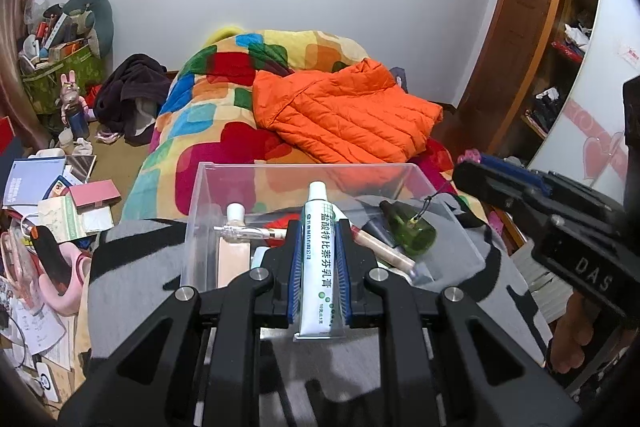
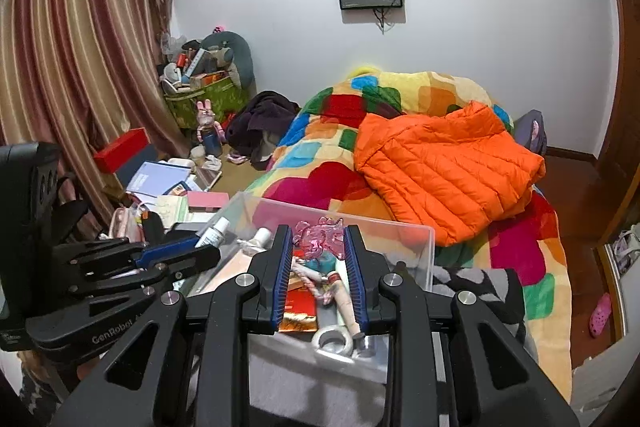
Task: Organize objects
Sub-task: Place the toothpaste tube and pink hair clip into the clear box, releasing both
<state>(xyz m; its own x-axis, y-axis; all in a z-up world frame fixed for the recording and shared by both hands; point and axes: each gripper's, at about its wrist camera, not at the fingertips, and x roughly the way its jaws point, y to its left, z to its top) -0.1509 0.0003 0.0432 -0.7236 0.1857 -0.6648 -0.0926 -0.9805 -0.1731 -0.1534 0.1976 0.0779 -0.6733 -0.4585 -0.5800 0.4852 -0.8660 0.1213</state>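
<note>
Two grippers are working over a clear plastic box (image 1: 208, 187) that is sitting on a grey and black cloth (image 1: 132, 267) at the foot of a bed. The left gripper (image 1: 318, 227) is pinching a white ointment tube (image 1: 318, 259) between its blue pads, the tube lying lengthwise along the fingers with its white cap pointing forward past the fingertips and its crimped tail sticking out behind them. The tube is hanging above the box's near side. Inside the box, a green glass bottle (image 1: 412, 231) is lying on its side to the right of the tube, and a slim beige stick (image 1: 384, 251) is resting just beside it.

The right gripper (image 2: 316, 239) is pinching a pink translucent trinket (image 2: 318, 239) at its fingertips, holding it over the same box (image 2: 424, 251). Below the trinket, a roll of tape (image 2: 334, 341) is lying near the box's front wall. The left gripper (image 2: 176, 259) is showing at the left of the right wrist view, with the tube (image 2: 212, 233) poking from its tip.

Beyond the box, an orange puffer jacket (image 2: 448, 171) is lying on a multicoloured blanket (image 1: 208, 115).
</note>
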